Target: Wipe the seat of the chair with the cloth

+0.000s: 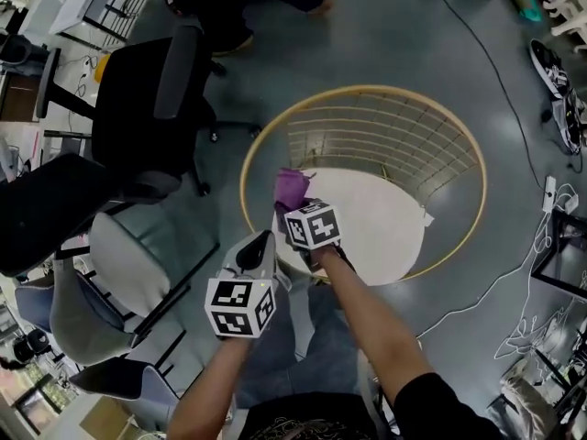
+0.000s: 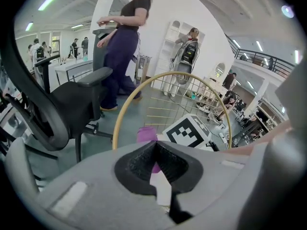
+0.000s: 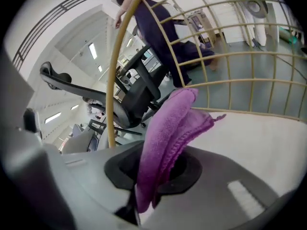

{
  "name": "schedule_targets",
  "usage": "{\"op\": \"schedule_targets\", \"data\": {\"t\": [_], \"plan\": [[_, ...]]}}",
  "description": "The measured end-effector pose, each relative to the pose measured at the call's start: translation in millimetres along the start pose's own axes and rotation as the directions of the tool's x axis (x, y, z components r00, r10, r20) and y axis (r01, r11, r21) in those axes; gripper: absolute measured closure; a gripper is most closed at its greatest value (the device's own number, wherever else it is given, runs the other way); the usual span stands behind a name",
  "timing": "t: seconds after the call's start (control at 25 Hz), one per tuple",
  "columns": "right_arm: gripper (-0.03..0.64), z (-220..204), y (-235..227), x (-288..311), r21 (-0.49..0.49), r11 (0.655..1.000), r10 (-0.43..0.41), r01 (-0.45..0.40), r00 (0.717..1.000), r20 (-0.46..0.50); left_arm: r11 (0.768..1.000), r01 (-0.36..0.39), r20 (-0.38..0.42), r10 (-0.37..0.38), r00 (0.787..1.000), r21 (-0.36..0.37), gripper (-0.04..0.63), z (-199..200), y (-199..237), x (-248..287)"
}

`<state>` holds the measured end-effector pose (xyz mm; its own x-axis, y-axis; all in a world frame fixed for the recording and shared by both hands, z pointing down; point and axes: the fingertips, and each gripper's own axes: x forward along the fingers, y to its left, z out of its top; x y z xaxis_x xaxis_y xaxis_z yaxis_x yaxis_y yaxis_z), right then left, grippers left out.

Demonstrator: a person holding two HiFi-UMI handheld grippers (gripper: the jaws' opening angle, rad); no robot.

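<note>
**Cloth in right claw, over seat**

Right claw (image 3: pixel 154 171): jaws clamped on the purple cloth (image 3: pixel 168 123). The cloth stands up out of the jaws and flops forward.

Left claw (image 2: pixel 156 161): jaws together, nothing between them. It sits behind and left of the right claw.

Just under and ahead of the right claw is the white seat (image 3: pixel 254 138). Cannot tell whether the cloth touches it.

Beyond the seat, the chair (image 3: pixel 112 80) shows a gold hoop and wire back.

Farther off, left of both claws, is a black office chair (image 2: pixel 72 104). A person (image 2: pixel 122 42) stands past it.
</note>
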<state>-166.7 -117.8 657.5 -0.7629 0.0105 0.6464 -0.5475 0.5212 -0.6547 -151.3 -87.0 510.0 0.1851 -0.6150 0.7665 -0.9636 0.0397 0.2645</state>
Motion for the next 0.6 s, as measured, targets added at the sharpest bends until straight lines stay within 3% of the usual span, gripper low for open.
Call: {"op": "schedule_targets", "data": {"t": [0.32,0.6], "plan": [[0.552,11.7,-27.6,-7.6,0.175,0.984,0.028,-0.041,0.997,0.075,1.000,0.002,-0.021,-0.002,1.000,0.015,0.595,-9.1,-4.5,11.6],[0.552,12.0,-50.8,-21.3,0.197,0.980,-0.010,-0.007,0.997,0.081,0.999,0.025,-0.037,-0.024,0.999,0.025,0.595,-16.3,-22.4,23.2]]}}
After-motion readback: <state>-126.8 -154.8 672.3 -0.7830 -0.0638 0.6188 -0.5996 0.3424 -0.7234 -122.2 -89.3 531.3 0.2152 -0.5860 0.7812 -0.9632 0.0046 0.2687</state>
